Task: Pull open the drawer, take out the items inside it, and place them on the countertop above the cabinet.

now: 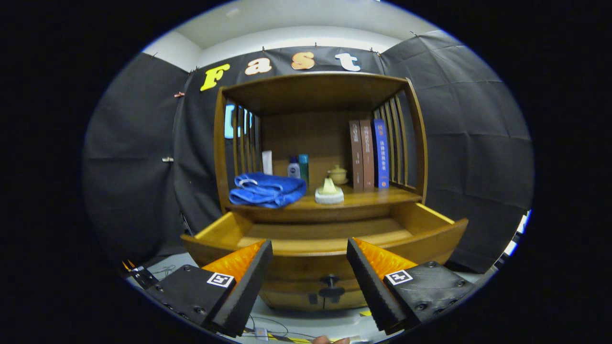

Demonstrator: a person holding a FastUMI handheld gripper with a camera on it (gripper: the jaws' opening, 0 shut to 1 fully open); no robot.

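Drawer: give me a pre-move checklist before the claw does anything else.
1. Drawer pulled open: ok, it stands well out from the cabinet.
2. Claw open and empty: ok, fingers spread apart, nothing between them.
3. Claw clear of the drawer: ok, fingers sit just in front of its front panel, either side of the knob.
4. Drawer emptied: cannot tell; the visible floor looks bare, but the front panel hides the near part.
5. Items on the countertop: ok, blue towel and white soap dish lie near its front edge.
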